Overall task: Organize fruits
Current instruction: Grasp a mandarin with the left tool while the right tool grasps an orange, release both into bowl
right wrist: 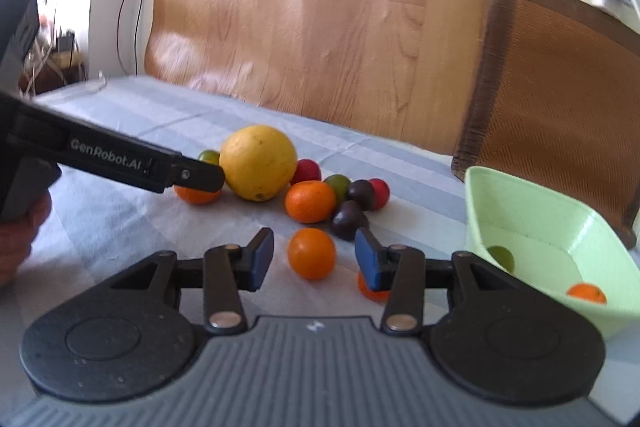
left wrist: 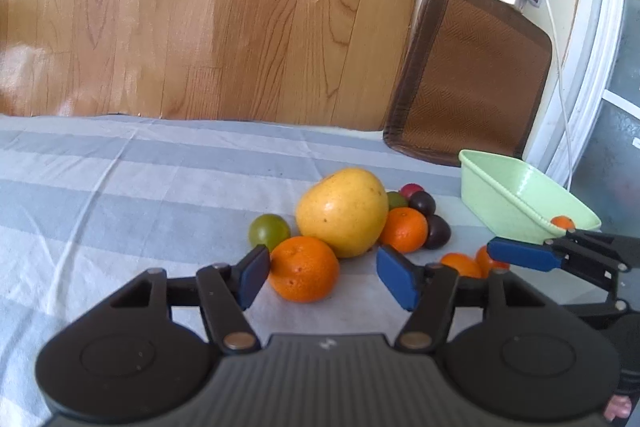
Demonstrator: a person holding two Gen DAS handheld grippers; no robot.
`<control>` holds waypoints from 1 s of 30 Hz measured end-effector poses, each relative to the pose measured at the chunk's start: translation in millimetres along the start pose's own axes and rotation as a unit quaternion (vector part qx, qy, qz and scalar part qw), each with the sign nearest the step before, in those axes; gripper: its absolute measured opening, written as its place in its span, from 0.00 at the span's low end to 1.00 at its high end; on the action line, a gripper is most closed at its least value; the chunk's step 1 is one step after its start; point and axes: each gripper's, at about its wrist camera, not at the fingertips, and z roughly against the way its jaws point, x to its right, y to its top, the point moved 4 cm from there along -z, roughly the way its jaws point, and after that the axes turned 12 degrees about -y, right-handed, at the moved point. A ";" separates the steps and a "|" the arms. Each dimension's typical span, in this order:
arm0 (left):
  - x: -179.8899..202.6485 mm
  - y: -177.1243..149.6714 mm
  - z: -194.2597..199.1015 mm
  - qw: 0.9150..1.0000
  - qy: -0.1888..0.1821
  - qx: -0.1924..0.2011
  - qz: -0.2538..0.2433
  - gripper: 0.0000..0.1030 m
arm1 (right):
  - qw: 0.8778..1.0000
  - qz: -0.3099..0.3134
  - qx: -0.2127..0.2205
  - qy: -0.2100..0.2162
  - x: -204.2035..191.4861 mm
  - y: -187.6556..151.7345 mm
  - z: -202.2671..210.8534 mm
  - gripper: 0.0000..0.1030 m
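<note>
- Covering the table, a grey-and-white striped cloth (left wrist: 120, 187) carries all the loose fruit; a wood-grain panel (left wrist: 200, 7) stands behind it.
- Green plastic basin (right wrist: 532, 211): sits at the right edge of the cloth and already holds one small orange (right wrist: 586, 293) and one green fruit (right wrist: 502, 257).
- Left gripper (left wrist: 324, 277): jaws wide, straddling a large orange (left wrist: 304, 269); its left pad appears to touch the peel, the right pad stands clear.
- Right gripper (right wrist: 314, 259): jaws wide, framing a small mandarin (right wrist: 312, 253) that lies on the cloth between the pads, untouched.
- Yellow grapefruit (left wrist: 342, 211): rests just behind the large orange, seemingly in contact with it.
- Remaining pile: a second mandarin (right wrist: 310, 201), dark plums (right wrist: 348, 225), red plums (right wrist: 306, 171) and green fruits (left wrist: 269, 231), closely packed beside the grapefruit.
- Risk, left side: closing off-centre would probably squeeze the round orange out sideways, nudging the grapefruit and scattering the plums.
- Risk, right side: the right pad sits just above another orange fruit (right wrist: 370, 291); a low approach could knock it and send it rolling.
- Risk, shared: the two grippers work near each other and may collide on the way to the basin.
</note>
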 end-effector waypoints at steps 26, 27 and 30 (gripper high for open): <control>129.3 45.7 -76.1 0.987 -0.157 -0.020 -0.005 0.40 | 0.968 -0.188 0.075 -0.149 139.4 -20.0 40.7 0.30; 135.2 48.8 -87.6 0.987 -0.161 -0.026 -0.002 0.40 | 0.967 -0.191 0.068 -0.153 146.0 -20.1 34.6 0.30; 147.5 54.9 -117.0 0.986 -0.162 -0.035 0.003 0.41 | 0.967 -0.195 0.062 -0.153 157.4 -19.9 18.5 0.30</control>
